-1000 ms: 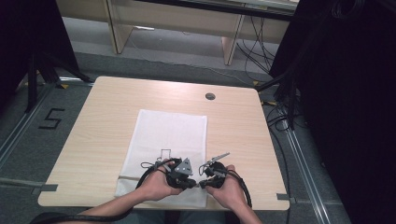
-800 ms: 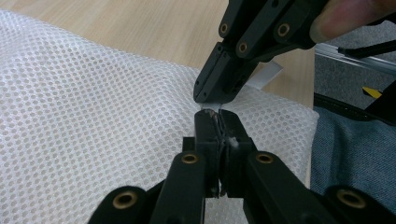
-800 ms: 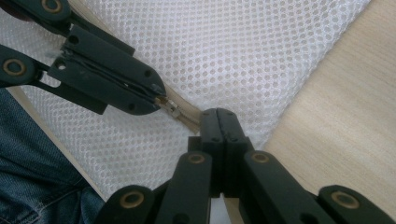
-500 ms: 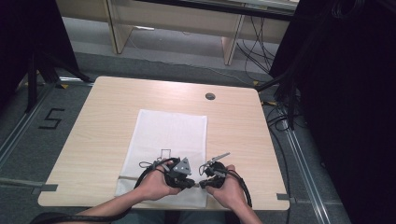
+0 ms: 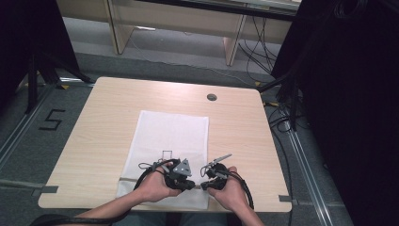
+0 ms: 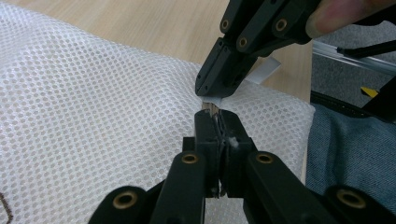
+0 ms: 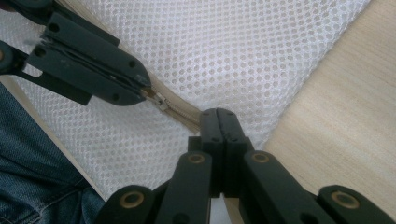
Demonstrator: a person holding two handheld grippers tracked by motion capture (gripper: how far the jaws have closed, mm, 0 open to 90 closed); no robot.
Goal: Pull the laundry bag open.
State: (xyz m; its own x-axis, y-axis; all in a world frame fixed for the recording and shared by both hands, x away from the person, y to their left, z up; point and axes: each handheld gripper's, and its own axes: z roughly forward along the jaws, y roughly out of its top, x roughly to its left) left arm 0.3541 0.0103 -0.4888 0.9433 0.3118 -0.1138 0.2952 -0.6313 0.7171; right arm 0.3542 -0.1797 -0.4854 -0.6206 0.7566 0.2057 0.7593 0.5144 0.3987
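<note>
Risk: slider pull point(image 7: 156, 99) pinched by left gripper point(image 7: 144, 91), zipper tape point(image 7: 187, 116) by right gripper point(image 7: 219, 114); could've slipped if yanked.

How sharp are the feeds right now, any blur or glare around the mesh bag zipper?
High view: even light, no glare, soft detail on the mesh bag. Left gripper view: mesh crisp mid-frame, the left gripper close up is slightly soft. Right gripper view: zipper sharp, the right gripper dark but readable; no motion blur.
</note>
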